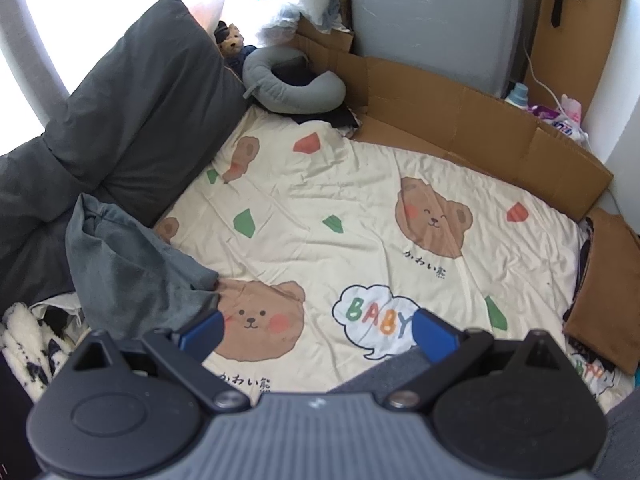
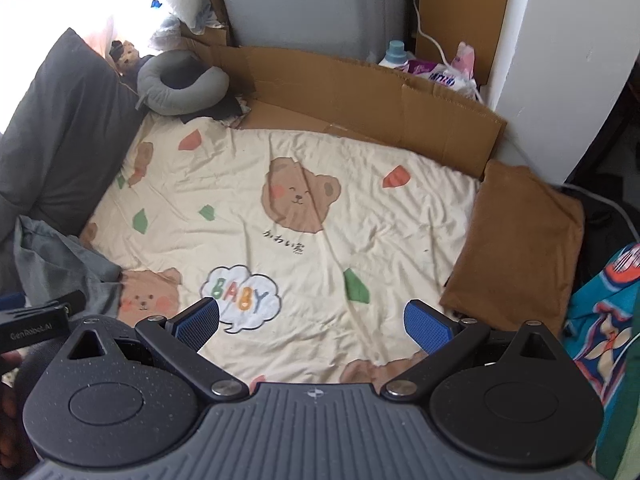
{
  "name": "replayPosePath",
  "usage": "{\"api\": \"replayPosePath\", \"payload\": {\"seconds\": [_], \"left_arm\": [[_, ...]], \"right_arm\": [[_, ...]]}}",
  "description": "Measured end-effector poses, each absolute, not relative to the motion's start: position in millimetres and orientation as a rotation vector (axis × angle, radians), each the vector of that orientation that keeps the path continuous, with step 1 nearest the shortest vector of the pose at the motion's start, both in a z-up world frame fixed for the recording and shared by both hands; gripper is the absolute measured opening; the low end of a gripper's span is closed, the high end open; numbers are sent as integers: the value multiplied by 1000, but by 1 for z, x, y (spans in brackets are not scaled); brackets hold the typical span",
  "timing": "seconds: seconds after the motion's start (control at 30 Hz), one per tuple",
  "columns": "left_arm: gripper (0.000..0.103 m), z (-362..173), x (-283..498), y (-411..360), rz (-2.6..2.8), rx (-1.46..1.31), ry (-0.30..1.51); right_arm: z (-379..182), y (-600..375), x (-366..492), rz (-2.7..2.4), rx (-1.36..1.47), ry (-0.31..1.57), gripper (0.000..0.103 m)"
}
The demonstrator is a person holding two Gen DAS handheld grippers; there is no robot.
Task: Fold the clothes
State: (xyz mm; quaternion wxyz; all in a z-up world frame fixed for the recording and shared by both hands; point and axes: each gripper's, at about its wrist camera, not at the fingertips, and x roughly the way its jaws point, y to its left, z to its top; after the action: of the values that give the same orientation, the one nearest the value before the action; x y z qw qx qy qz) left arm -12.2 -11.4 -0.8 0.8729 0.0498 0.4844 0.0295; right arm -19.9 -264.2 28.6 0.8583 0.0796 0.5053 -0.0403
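The left gripper [image 1: 318, 330] hangs above the near edge of the bed, its blue fingers [image 1: 202, 330] spread wide apart and holding nothing; the right gripper [image 2: 314, 324] hangs beside it over the same cream bear-print sheet [image 2: 320, 216], its fingers [image 2: 428, 326] likewise wide apart and empty. A crumpled grey-blue garment [image 1: 132, 264] lies heaped at the left edge of the sheet, its lower corner just beside the left gripper's left finger; whether they touch I cannot tell. A folded brown garment [image 2: 520, 244] rests at the right edge of the sheet, near the right gripper. Dark grey pillows [image 1: 132, 104] lean along the left side; a grey neck pillow [image 1: 288, 84] sits at the far corner; flattened cardboard [image 2: 360, 96] lines the far edge.
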Motion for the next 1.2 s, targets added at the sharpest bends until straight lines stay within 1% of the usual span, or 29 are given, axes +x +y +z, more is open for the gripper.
{"api": "replayPosePath", "payload": {"seconds": [0.33, 0.67, 1.03, 1.2], "left_arm": [[101, 3, -8, -3, 69, 87, 1013], [101, 7, -2, 7, 82, 81, 1030], [101, 7, 8, 28, 19, -11, 1067], [101, 13, 12, 42, -3, -18, 1043]], "right_arm": [[30, -267, -17, -88, 150, 1069, 101], [35, -254, -14, -116, 70, 1056, 102], [36, -248, -7, -117, 106, 1051, 102], [38, -243, 1, -138, 98, 1032, 102]]}}
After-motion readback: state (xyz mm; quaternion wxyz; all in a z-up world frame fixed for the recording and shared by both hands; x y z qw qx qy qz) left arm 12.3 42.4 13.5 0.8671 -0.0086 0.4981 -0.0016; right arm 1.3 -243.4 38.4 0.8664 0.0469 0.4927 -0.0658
